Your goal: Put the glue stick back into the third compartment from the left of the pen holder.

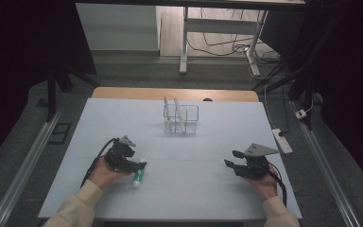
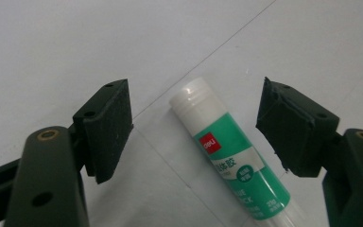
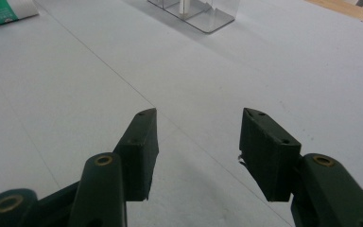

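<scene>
Your left tool hangs wide open astride the glue stick, which lies flat on the counter, untouched. You're lining up the grasp; next, lower and close squarely. Your right tool waits open, empty.

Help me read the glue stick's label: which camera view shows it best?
The left gripper view: the glue stick lies close between the open left gripper jaws, green label and red logo visible. In the high view it is small, beside that gripper. The right gripper view catches a cropped corner of it.
</scene>
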Demonstrator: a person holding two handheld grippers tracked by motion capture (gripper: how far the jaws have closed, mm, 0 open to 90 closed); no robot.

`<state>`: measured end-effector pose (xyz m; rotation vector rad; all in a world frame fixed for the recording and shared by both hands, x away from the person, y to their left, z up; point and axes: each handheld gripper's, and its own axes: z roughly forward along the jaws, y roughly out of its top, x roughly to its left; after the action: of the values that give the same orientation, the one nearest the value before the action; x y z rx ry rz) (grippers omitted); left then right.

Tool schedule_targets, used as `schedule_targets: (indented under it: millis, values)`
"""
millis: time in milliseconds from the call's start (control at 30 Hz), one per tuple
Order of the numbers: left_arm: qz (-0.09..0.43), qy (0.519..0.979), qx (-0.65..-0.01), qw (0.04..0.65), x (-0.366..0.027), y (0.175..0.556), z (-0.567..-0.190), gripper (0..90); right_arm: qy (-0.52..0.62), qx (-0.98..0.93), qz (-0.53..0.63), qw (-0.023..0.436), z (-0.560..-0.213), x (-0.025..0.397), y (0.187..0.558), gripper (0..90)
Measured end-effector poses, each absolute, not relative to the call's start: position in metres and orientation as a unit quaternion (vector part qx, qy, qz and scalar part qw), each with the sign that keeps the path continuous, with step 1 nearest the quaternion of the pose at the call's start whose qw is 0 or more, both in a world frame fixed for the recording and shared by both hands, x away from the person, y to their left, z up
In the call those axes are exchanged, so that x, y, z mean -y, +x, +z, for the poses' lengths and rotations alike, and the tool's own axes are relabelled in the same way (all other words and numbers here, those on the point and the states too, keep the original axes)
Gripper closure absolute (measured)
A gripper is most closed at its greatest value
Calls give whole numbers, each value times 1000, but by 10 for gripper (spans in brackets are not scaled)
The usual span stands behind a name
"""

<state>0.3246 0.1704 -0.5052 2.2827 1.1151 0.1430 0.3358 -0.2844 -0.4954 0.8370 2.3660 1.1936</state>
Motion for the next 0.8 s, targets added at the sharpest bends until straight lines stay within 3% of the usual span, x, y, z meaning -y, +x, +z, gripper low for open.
schedule_targets:
  millis: [300,800]
  values:
    - [49,858,-431,274,-166,324,-508,271,289,-841,421,178,-497,281,338,469]
    - [35,867,-432,247,-154,331,-517,384,284,-845,416,180,-496,277,339,469]
